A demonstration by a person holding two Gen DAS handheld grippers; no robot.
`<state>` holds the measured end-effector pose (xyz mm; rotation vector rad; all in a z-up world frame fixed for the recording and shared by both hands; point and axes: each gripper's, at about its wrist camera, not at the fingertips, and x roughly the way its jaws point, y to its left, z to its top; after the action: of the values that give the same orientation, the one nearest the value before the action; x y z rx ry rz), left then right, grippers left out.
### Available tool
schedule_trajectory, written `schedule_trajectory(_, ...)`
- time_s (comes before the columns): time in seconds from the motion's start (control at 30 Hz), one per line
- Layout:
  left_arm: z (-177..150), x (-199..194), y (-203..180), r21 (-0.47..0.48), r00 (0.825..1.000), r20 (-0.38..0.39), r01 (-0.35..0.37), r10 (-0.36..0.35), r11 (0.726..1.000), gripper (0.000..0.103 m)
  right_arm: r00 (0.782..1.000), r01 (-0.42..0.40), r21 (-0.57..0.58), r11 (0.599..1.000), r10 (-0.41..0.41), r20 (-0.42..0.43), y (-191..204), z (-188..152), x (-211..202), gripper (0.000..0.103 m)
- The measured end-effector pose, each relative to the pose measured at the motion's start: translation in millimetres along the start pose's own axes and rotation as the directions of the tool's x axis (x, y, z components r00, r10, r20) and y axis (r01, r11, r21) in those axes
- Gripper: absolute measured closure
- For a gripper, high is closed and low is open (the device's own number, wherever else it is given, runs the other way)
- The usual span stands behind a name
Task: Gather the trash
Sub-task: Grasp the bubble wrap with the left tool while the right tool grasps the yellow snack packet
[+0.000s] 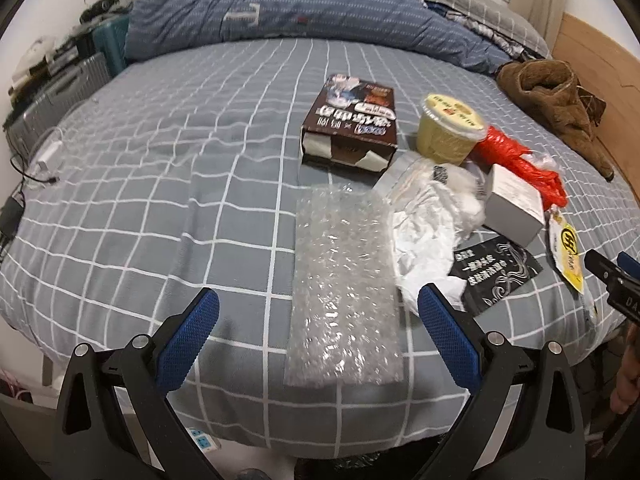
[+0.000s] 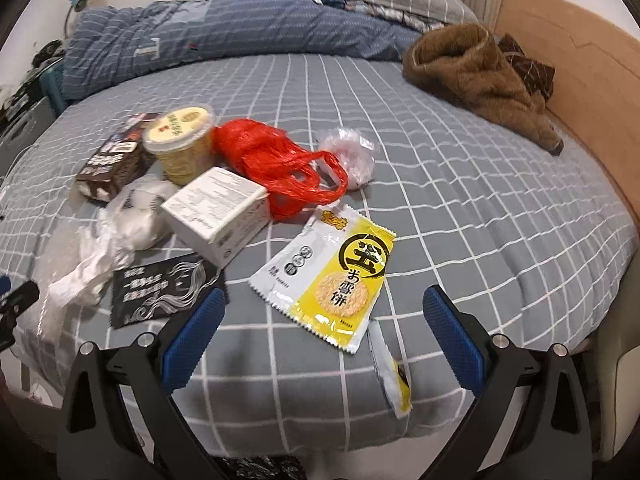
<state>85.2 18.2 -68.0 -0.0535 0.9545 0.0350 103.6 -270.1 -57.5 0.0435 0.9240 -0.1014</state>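
Trash lies scattered on a grey checked bed point(image 1: 160, 208). My left gripper point(image 1: 320, 304) is open and empty above a sheet of bubble wrap point(image 1: 340, 288). Beyond it lie a brown box point(image 1: 352, 120), a yellow cup point(image 1: 448, 128), crumpled white plastic point(image 1: 424, 216), a white box point(image 1: 516, 204), a red bag point(image 1: 516, 156) and a black card point(image 1: 496, 272). My right gripper point(image 2: 324, 308) is open and empty over a yellow snack wrapper point(image 2: 332, 272). A second small wrapper point(image 2: 392, 376) lies at the bed's edge. The red bag point(image 2: 276, 160), white box point(image 2: 216, 208) and cup point(image 2: 180, 140) lie further back.
A blue quilt point(image 1: 280, 8) and pillows lie at the bed's far side. A brown fleece garment point(image 2: 480, 76) lies by the wooden headboard point(image 2: 580, 60). Suitcases and clutter point(image 1: 52, 80) stand left of the bed. A charger and cable point(image 1: 44, 160) lie on the left edge.
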Motion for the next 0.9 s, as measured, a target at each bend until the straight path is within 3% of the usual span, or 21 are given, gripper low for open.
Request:
schedule_trajectory(0.27,7,21,-4,0.019,0.999,-0.032,-0.007,0.008,1.000,0.011,0.997,0.017,0.088,0.996,-0.011,-0.071,-9,16,43,0.011)
schedule_trajectory(0.47,6,35,-4,0.017,0.997,-0.071,0.016,-0.015,1.000,0.021,0.991,0.000,0.161,0.987,0.022,-0.134,-14,18,69,0.016)
schedule_trajectory(0.73,2,39,-9,0.015,0.992,-0.097,0.079,-0.077,0.997,0.055,0.983,-0.044,0.197,0.979,0.078,-0.166,-12,15,80,0.037)
schedule_trajectory(0.9,3,36,-11,0.018,0.993,-0.089,0.078,-0.076,0.997,0.067,0.983,-0.058,0.186,0.981,0.088,-0.159,-9,15,78,0.046)
